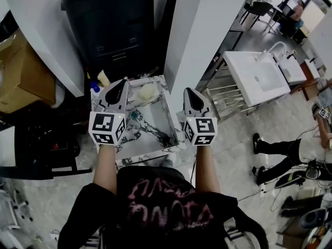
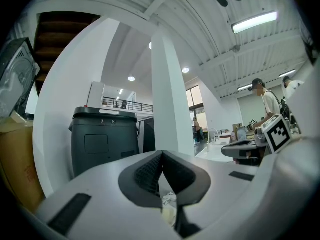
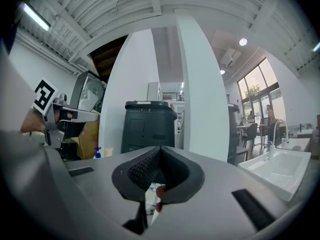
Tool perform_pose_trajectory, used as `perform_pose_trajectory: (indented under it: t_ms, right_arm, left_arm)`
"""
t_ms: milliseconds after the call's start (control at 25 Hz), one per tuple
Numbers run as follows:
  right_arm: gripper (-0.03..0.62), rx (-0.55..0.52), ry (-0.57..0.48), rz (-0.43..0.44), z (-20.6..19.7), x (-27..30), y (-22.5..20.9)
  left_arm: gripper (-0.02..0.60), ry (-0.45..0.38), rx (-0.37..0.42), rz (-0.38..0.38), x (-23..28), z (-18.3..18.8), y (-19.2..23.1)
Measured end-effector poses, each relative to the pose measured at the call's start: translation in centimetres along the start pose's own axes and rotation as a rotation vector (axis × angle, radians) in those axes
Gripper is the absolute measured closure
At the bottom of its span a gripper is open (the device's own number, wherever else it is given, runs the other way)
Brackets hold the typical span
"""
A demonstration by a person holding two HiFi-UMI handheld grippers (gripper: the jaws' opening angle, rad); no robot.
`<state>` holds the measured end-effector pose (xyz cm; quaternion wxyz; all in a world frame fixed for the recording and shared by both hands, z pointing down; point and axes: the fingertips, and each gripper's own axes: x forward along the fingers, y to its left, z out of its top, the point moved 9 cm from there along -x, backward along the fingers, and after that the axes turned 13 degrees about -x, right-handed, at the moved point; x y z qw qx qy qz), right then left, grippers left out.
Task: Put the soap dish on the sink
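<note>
Soap dish (image 1: pixel 148 91): taken to be the small cream piece lying on the marble-patterned top (image 1: pixel 155 134), at its far end. Too small to be sure of its form. Neither gripper touches it.

Nearest: person in a dark printed top, both forearms stretched forward over the near edge of the marble top.
Left gripper (image 1: pixel 123 83): over the top's left side, jaws closed tip to tip, nothing between them.
Right gripper (image 1: pixel 188 92): at the top's right rim, level with the left one, jaws likewise pressed together and empty.
Small teal item (image 1: pixel 136 115) on the marble just right of the left gripper; kind unclear.

Beyond the top: black bin (image 1: pixel 116 25) standing directly behind it. Cardboard box (image 1: pixel 23 77) to the left. White pillar (image 1: pixel 207 25) rising behind the right gripper.

Farther right: white sink (image 1: pixel 257 77) with a tap on a metal frame, well apart from the marble top and the dish. Another person's legs (image 1: pixel 275 149) on the floor near it.
</note>
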<state>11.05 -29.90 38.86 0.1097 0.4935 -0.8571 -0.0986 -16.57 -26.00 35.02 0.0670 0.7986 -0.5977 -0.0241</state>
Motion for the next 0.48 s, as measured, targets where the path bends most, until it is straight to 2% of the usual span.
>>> perform_pose_trajectory:
  t_ms: [480]
  right_arm:
    - [0.582,-0.024,-0.03,-0.005,1.4,-0.2,0.2]
  left_arm:
    - [0.566,-0.035,-0.006,-0.007,-0.8,1.1,0.3]
